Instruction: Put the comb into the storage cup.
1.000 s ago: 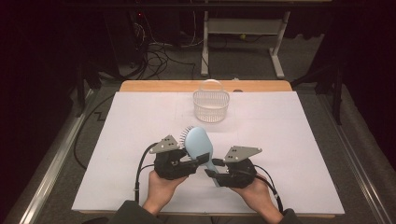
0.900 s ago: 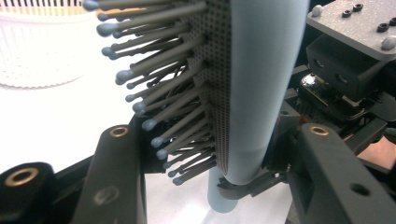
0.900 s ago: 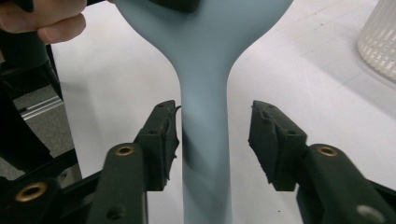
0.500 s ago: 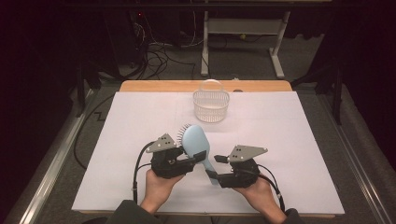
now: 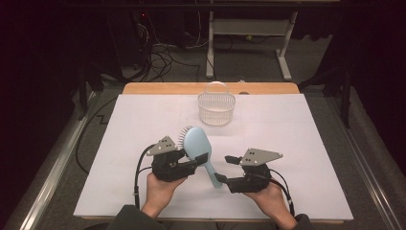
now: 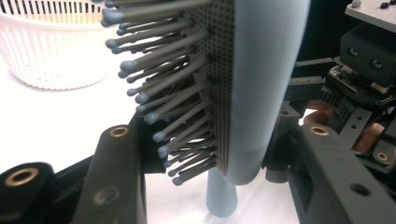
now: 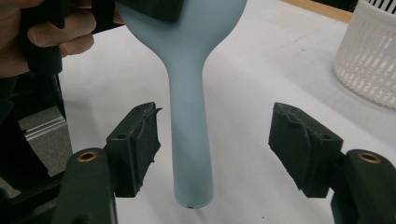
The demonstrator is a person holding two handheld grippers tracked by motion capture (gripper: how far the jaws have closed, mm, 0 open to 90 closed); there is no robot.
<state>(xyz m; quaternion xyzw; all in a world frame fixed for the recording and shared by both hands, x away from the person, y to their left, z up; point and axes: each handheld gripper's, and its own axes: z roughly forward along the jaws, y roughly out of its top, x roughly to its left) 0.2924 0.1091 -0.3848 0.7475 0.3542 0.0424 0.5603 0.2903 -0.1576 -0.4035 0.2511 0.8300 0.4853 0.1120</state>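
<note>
The hairbrush (image 5: 197, 143) is clamped by the left gripper (image 5: 194, 163); its handle could be missed between the right gripper's (image 7: 215, 149) spread jaws.

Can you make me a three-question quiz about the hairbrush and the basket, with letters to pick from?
1. Where is the basket?
A. at the far side of the table
B. under the hairbrush
C. in a hand

2. What colour is the hairbrush?
A. red
B. light blue
C. yellow

3. How is the right gripper?
A. shut on the handle
B. open around the handle
C. inside the basket

Answers: 1 A, it stands near the table's far edge. 2 B, its back and handle are pale blue. 3 B, its jaws stand apart on either side of the handle, while the left gripper clamps the head.
</note>
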